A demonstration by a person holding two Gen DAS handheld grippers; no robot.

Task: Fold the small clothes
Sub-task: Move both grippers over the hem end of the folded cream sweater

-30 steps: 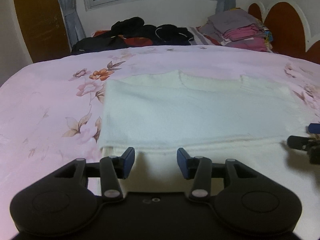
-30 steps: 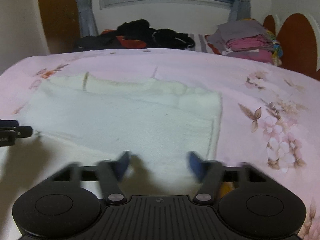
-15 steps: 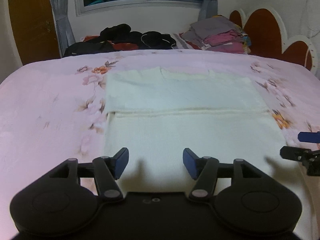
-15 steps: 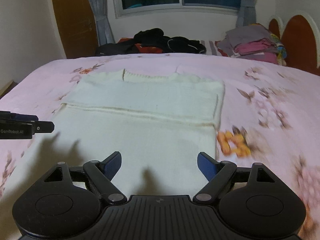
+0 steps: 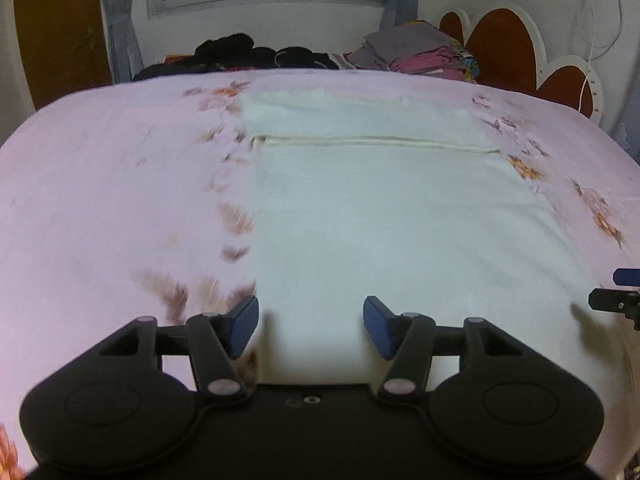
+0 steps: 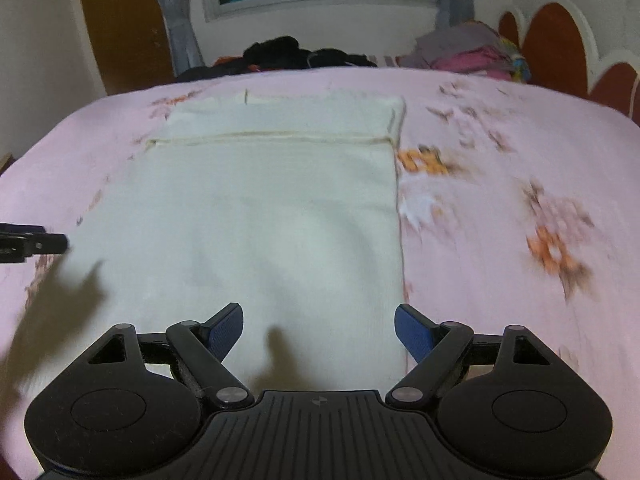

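White knit garment flat on pink bedsheet, ahead of both jaws, both wide, empty

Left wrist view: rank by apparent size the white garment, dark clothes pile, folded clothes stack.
1. white garment, by far.
2-3. dark clothes pile and folded clothes stack: look alike, both far back; not ranked.

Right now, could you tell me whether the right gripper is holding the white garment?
No, the right gripper has its jaws spread open above the white garment, with no cloth between them.
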